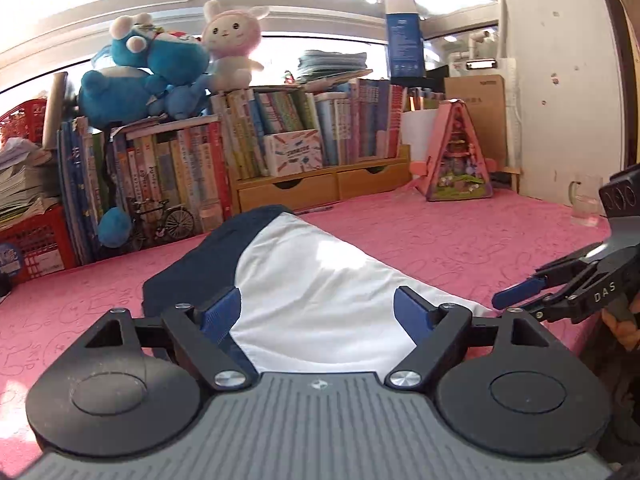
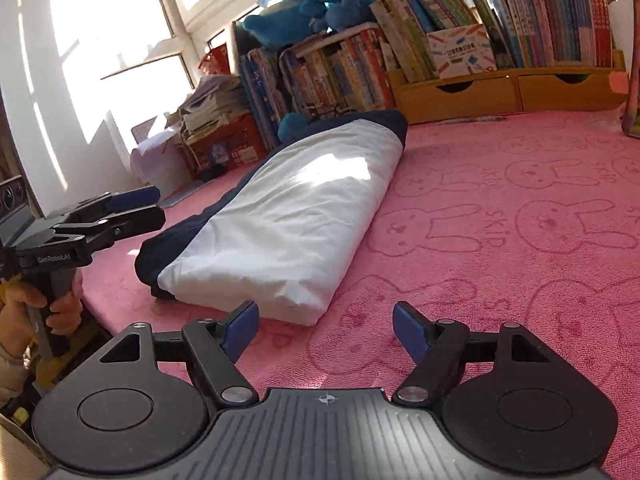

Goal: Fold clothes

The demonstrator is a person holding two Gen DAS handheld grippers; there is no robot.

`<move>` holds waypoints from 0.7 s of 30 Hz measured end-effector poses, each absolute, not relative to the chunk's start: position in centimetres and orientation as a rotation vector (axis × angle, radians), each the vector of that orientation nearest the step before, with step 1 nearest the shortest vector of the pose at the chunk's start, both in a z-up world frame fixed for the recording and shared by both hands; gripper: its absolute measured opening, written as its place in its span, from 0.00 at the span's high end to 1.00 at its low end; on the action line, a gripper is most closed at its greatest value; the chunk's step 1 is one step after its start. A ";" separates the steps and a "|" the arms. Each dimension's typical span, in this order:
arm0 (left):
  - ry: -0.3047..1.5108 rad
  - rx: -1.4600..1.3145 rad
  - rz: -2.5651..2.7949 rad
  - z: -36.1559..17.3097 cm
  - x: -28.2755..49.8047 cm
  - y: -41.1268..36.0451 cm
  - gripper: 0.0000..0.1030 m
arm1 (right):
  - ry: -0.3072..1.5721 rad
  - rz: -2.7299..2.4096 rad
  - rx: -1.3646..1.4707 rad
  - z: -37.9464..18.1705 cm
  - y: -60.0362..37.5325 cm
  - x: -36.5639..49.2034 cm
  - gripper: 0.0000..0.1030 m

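Observation:
A folded garment (image 1: 320,280), white with navy edging, lies on the pink rabbit-print cover (image 1: 440,240). My left gripper (image 1: 318,312) is open, and the garment's near end shows between its blue pads (image 1: 220,314). In the right wrist view the garment (image 2: 288,220) runs away from me, and the left gripper (image 2: 138,206) hovers by its left edge, held by a hand (image 2: 60,304). My right gripper (image 2: 326,328) is open and holds nothing. It sits just short of the garment's near white corner. The right gripper (image 1: 520,288) also shows side-on in the left wrist view.
Rows of books (image 1: 280,120) on wooden drawers (image 1: 328,188) line the far edge, with blue and pink plush toys (image 1: 140,76) on top. Red crates (image 1: 36,248), a model bicycle (image 1: 160,222), a pink toy house (image 1: 460,156) and a glass mug (image 1: 586,204) stand around the cover.

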State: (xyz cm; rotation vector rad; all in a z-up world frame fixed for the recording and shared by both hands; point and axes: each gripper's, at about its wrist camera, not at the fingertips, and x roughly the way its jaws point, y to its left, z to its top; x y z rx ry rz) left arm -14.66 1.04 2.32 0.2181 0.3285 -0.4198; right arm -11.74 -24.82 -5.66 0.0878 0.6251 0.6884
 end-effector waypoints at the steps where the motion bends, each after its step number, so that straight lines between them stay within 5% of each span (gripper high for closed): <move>1: 0.331 0.259 -0.442 1.7 -14.8 -0.1 0.17 | 0.609 0.670 0.016 -5.7 -23.8 -12.3 0.28; 6: 0.379 0.354 -0.445 -1.1 -13.7 -3.4 0.17 | 0.494 0.506 -0.098 -6.2 -21.4 -12.8 0.27; 17: 0.499 0.275 -0.269 -3.4 -12.3 0.8 0.15 | 0.487 0.403 -0.073 -7.4 -23.4 -12.0 0.10; 21: 0.506 0.250 -0.256 -3.4 -12.7 1.4 0.16 | 0.493 0.439 -0.045 -7.2 -23.6 -12.0 0.18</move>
